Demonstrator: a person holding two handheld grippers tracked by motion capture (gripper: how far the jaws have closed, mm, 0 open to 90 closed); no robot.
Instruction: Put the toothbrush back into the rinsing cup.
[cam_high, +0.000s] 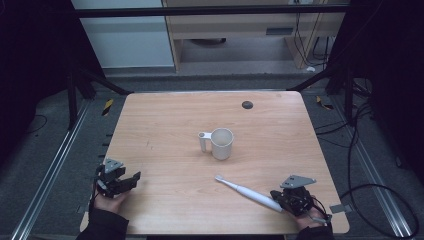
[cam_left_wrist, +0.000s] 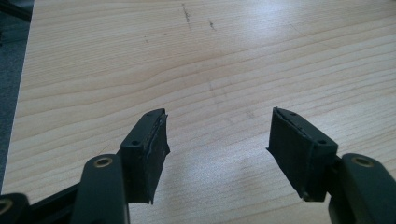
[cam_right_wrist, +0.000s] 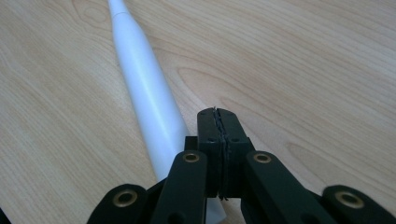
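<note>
In the high view, a wooden table (cam_high: 165, 120) carries a white mug (cam_high: 221, 143) near its middle, the handle turned toward the left edge, with bare wood all round it. A white electric toothbrush (cam_high: 247, 192) lies slantwise toward the near right corner, its head pointing at the mug but well apart from it. A small dark disc (cam_high: 247, 104) sits near the far edge. The left gripper (cam_high: 131, 181) rests by the near left corner with its jaws apart and nothing between them. The right gripper (cam_high: 276, 196) sits near the near right corner, at the thick end of the toothbrush.

In the left gripper view, the left gripper (cam_left_wrist: 217, 135) has its two pads spread wide over bare wood, and the table's left edge runs close along the left of the picture.

In the right gripper view, the right gripper (cam_right_wrist: 219, 119) has its jaws pressed together with nothing between them; the toothbrush (cam_right_wrist: 147, 93) lies just beside them, and open wood spreads to the other side.
</note>
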